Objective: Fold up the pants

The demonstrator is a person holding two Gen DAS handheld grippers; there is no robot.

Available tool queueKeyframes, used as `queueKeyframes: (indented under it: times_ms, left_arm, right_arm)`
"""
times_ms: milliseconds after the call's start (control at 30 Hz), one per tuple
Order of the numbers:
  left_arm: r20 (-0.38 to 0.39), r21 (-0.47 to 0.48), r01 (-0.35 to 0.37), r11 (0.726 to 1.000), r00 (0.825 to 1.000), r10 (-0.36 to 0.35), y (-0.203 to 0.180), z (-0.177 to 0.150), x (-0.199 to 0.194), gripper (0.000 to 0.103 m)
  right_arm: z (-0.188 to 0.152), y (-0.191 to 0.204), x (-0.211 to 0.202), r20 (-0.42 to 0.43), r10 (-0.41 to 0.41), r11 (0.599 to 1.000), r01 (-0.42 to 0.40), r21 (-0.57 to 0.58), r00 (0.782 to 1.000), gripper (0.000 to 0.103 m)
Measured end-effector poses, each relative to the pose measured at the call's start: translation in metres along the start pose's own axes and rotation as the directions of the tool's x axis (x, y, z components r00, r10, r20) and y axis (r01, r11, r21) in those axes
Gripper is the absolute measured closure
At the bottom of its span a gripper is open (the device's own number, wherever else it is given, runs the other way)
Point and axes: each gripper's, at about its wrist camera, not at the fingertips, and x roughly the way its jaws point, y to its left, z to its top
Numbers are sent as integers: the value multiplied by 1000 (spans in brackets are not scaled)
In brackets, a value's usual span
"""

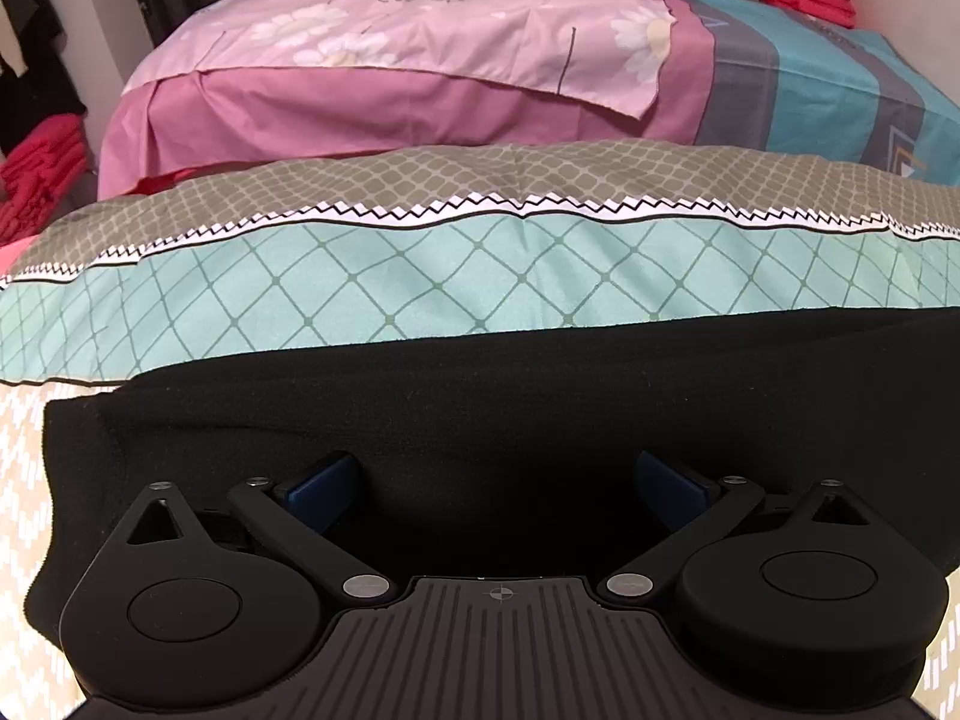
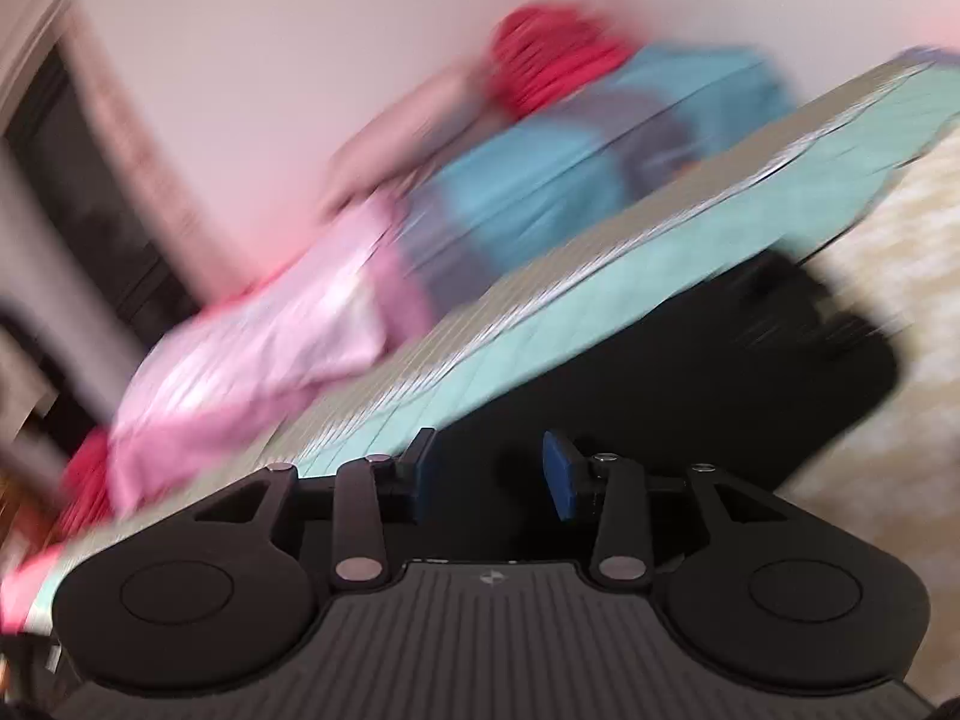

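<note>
Both fingers (image 1: 324,480) over black pants (image 1: 480,396)

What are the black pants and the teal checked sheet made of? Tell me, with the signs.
Black pants: probably a thick knit or fleece; matte, light-absorbing, with a soft, slightly fuzzy edge and no sheen.

Teal checked sheet: looks like thin woven cotton or polyester; smooth, printed pattern, fine creases. The exact fibre cannot be told.

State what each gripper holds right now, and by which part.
Nothing is held. The left gripper is wide open above the black pants; the right gripper is also open, with no fabric between its fingers.
</note>
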Motion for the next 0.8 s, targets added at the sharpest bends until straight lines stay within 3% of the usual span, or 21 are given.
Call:
queueKeyframes:
  times_ms: [33, 100, 133, 167, 200, 233, 333, 400, 467, 500, 567, 600, 633, 667, 733, 800]
  left_arm:
    - [-2, -1, 1, 1000, 1000, -1, 0, 0, 0, 0]
    - [0, 0, 1, 1000, 1000, -1, 0, 0, 0, 0]
    - [1, 3, 0, 1000, 1000, 0, 0, 0, 0, 0]
    - [3, 7, -1, 1000, 1000, 1, 0, -1, 0, 0]
    - [4, 8, -3, 1000, 1000, 3, 0, -1, 0, 0]
    - [4, 7, -3, 1000, 1000, 3, 0, -1, 0, 0]
    - [1, 1, -10, 1000, 1000, 10, -2, 1, 1, 0]
    - [-3, -2, -14, 1000, 1000, 14, -2, 2, 1, 0]
    - [-6, 0, -17, 1000, 1000, 17, -3, 2, 1, 0]
    - [-9, 1, -19, 1000, 1000, 19, -3, 3, 1, 0]
    - [-21, 2, -28, 1000, 999, 28, -4, 4, 1, 0]
    - [-27, 3, -35, 999, 999, 35, -5, 5, 1, 0]
    - [-33, 3, -43, 999, 999, 43, -6, 6, 1, 0]
    - [-38, 4, -52, 999, 998, 52, -6, 7, 1, 0]
    - [-45, 4, -67, 998, 997, 67, -8, 8, 2, 0]
    - [-49, -2, -72, 997, 996, 72, -8, 9, 2, 0]
  right_arm:
    - [5, -5, 5, 11, -9, 1000, 9, -7, 1000, 83]
    - [23, -30, 10, 44, -67, 995, 63, 79, 997, 103]
    - [32, -39, 7, 72, -106, 986, 96, 135, 992, 103]
    - [40, -45, 5, 100, -123, 978, 104, 178, 987, 102]
    - [46, -41, 0, 121, -213, 966, 190, 178, 970, 89]
    - [49, -34, -4, 139, -246, 964, 226, 143, 959, 80]
    - [39, -21, -9, 96, -90, 992, 81, 97, 991, 59]
    - [30, -19, 1, 19, -53, 997, 52, 49, 998, 54]
    - [28, -29, 5, 38, -82, 996, 81, 30, 996, 82]
    - [33, -39, 3, 53, -138, 986, 132, 101, 989, 103]
    - [42, -47, -14, 110, -273, 946, 245, 213, 956, 97]
    - [44, -38, -19, 137, -333, 933, 305, 191, 933, 74]
    - [41, -26, -25, 152, -343, 936, 325, 132, 927, 50]
    - [38, -11, -27, 155, -319, 948, 314, 55, 935, 44]
    - [23, 23, -25, 107, -231, 962, 243, -123, 967, 43]
    - [4, 56, -17, 33, -171, 946, 173, -275, 985, 45]
